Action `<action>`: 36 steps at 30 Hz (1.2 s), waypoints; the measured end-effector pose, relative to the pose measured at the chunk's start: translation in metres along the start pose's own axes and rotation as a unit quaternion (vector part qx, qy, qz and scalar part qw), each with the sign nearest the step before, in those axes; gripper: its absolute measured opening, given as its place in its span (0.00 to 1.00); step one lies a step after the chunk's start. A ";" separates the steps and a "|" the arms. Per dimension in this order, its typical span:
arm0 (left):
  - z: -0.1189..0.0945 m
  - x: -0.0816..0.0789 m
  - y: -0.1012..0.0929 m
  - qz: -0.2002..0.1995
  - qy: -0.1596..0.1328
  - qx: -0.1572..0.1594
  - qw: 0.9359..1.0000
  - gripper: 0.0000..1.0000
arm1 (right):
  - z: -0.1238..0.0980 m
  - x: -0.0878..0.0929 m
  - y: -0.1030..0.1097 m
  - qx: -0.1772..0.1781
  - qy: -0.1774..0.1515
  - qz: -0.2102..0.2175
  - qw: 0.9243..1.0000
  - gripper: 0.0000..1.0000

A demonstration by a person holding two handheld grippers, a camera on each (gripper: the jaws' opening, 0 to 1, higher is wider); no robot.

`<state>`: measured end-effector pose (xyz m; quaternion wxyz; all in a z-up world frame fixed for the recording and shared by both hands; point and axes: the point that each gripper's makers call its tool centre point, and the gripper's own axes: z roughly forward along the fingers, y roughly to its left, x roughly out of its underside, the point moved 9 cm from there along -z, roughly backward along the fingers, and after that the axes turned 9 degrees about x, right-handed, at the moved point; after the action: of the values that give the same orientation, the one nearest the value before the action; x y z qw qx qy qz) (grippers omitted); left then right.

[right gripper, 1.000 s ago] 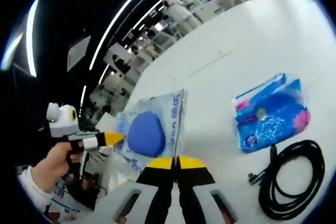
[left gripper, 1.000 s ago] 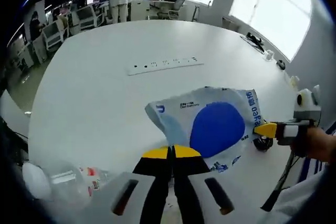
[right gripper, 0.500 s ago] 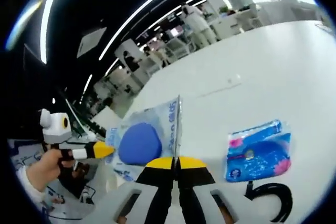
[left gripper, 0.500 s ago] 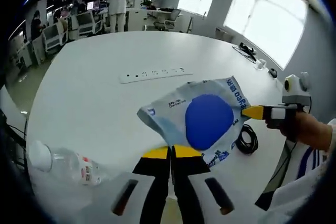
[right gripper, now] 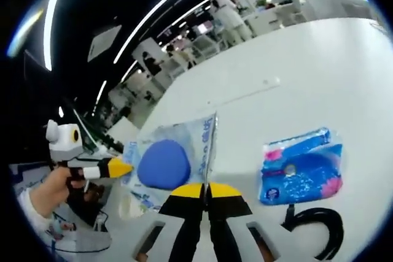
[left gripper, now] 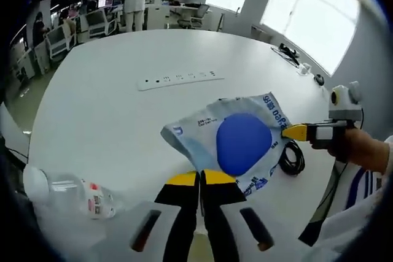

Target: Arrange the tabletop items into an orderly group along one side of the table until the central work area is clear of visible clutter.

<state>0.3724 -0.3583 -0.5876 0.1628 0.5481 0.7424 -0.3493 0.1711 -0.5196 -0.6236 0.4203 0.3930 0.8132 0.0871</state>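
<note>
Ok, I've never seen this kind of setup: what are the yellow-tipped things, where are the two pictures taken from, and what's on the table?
No robot here: a person holds a two-jaw gripper in each hand, and a fisheye camera rides on each one. In the left gripper view, the left gripper rises from the bottom, jaws shut on one edge of a plastic packet with a blue round pad inside. The right gripper, in the person's hand, pinches the packet's opposite edge, so both hold it above the white table. The right gripper view shows the same packet from the other side. On the table lie a white power strip, a clear plastic bottle, a coiled black cable and a blue tissue pack.
</note>
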 end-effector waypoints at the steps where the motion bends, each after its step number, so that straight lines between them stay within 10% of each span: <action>1: 0.001 0.000 0.001 0.000 0.002 0.000 1.000 0.00 | 0.001 0.000 0.000 0.001 0.003 -0.001 1.000 0.00; 36: 0.082 0.019 0.046 -0.042 0.093 -0.009 0.995 0.00 | 0.064 0.017 -0.032 0.057 0.096 -0.036 0.993 0.01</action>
<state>0.3970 -0.3949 -0.6722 0.0832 0.5454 0.7794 -0.2967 0.1956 -0.5410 -0.6898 0.3202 0.3770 0.8669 0.0623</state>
